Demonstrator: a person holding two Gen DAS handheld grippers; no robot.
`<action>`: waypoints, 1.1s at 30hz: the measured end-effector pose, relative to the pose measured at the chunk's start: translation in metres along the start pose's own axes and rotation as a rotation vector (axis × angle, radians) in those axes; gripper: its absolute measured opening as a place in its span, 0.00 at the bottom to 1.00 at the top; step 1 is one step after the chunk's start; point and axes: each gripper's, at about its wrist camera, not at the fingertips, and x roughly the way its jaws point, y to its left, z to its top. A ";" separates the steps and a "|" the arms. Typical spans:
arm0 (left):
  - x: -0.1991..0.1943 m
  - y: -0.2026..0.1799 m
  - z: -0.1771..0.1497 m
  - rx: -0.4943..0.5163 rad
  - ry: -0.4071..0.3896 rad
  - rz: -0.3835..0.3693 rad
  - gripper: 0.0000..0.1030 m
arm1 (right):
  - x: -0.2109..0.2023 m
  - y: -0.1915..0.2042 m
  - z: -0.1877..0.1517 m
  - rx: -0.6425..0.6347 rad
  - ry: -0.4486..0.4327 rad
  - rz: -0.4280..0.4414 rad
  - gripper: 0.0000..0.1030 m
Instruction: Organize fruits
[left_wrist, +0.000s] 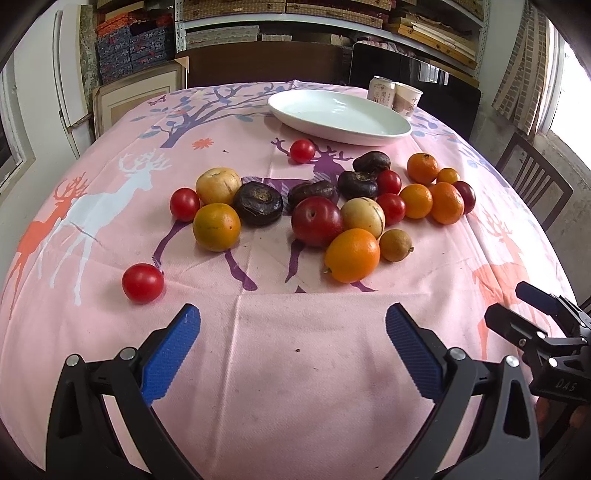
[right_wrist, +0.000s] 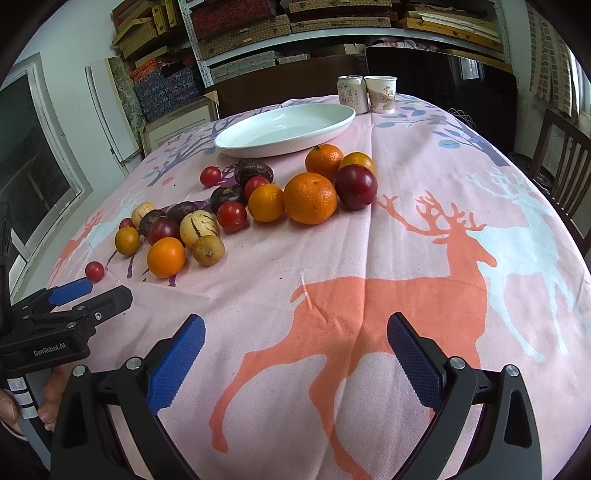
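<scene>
Several fruits lie loose on the pink deer tablecloth (left_wrist: 295, 350): oranges (left_wrist: 352, 254), cherry tomatoes (left_wrist: 143, 283), a red plum (left_wrist: 316, 220), striped pale melons (left_wrist: 362, 217) and dark water chestnuts (left_wrist: 258, 203). Behind them sits an empty white oval plate (left_wrist: 338, 116). My left gripper (left_wrist: 293, 325) hovers open over bare cloth in front of the fruit. In the right wrist view, my right gripper (right_wrist: 295, 332) also stands open over the orange deer print, with the large orange (right_wrist: 310, 198) and dark plum (right_wrist: 355, 186) ahead. Neither holds anything.
A drink can (left_wrist: 380, 91) and a paper cup (left_wrist: 407, 99) stand behind the plate. A wooden chair (left_wrist: 532, 177) is at the table's right side. Shelves with boxes fill the back wall. A hand (right_wrist: 48, 398) holds the left gripper's handle.
</scene>
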 end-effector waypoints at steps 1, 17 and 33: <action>-0.001 0.003 0.001 0.002 -0.003 -0.007 0.96 | 0.001 0.002 0.001 -0.008 0.011 0.004 0.97; 0.022 0.053 0.015 -0.049 0.073 -0.067 0.96 | 0.026 0.044 0.041 -0.247 0.150 0.040 0.83; 0.021 0.065 0.031 -0.050 0.047 -0.083 0.96 | 0.082 0.077 0.071 -0.368 0.229 0.074 0.30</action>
